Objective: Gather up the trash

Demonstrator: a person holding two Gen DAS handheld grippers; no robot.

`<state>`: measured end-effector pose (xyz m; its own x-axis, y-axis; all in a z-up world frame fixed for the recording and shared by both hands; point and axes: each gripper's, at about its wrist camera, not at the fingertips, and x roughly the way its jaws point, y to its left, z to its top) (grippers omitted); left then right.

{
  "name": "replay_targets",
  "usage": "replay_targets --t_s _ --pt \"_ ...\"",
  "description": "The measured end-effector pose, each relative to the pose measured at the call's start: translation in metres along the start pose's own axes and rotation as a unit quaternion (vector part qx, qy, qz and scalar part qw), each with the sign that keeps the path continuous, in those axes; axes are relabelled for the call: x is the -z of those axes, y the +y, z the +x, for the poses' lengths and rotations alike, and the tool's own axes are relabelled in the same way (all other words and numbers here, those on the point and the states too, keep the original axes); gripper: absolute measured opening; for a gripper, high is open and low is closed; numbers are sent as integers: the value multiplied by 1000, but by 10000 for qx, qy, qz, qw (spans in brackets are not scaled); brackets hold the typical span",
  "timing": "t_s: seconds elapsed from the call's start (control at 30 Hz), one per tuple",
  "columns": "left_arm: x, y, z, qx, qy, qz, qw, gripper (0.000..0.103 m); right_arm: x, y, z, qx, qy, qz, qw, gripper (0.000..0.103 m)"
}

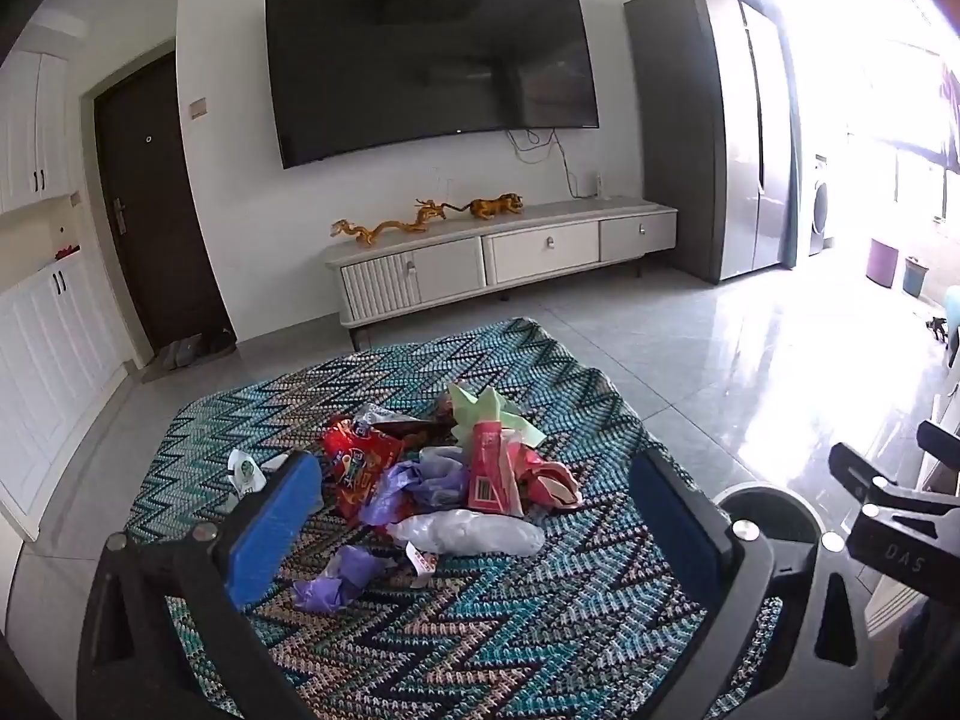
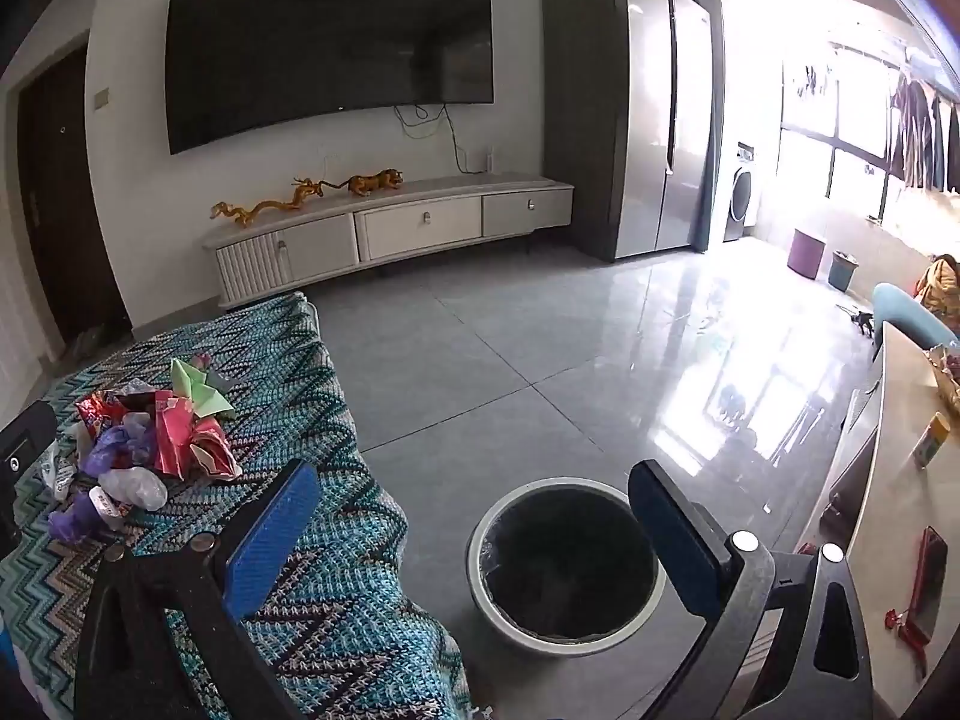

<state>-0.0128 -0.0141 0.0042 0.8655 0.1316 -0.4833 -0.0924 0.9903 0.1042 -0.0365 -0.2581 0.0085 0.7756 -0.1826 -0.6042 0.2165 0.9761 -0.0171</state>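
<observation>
From the left wrist camera, the left gripper (image 1: 474, 516) hung with its blue-padded jaws spread wide and nothing between the pads, tilted down over a heap of trash (image 1: 444, 480). The heap lay on a zigzag knitted cloth (image 1: 540, 618) in teal, black and cream. In it were a red snack wrapper (image 1: 360, 462), a pink carton (image 1: 489, 468), green paper (image 1: 486, 414), crumpled purple plastic (image 1: 342, 576) and a clear plastic bag (image 1: 474, 531). Part of a round bin (image 1: 768, 510) showed just beyond the cloth's right edge, with the right gripper (image 1: 888, 516) near it at the frame's edge. A wall television (image 1: 432, 66) hung above a low white cabinet (image 1: 504, 258).

From the right wrist camera, the right gripper (image 2: 474, 516) was likewise released, jaws wide and empty, pointing down toward the bin (image 2: 567, 564), which stood on the grey tiled floor (image 2: 540, 372) just beside the cloth (image 2: 336, 540). The bin had a pale rim and a dark inside. The trash (image 2: 144, 444) sat on the cloth to the left, well apart from the bin.
</observation>
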Motion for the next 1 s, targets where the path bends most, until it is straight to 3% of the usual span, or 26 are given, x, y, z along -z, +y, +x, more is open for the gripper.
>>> replay_targets --t_s 0.57,1.0 --pt "-13 32 -6 283 -86 12 9996 103 -9 23 -26 252 -355 -405 9982 103" --pt "-11 46 -10 222 -190 -82 9995 103 -8 30 -36 249 -475 -487 9974 103"
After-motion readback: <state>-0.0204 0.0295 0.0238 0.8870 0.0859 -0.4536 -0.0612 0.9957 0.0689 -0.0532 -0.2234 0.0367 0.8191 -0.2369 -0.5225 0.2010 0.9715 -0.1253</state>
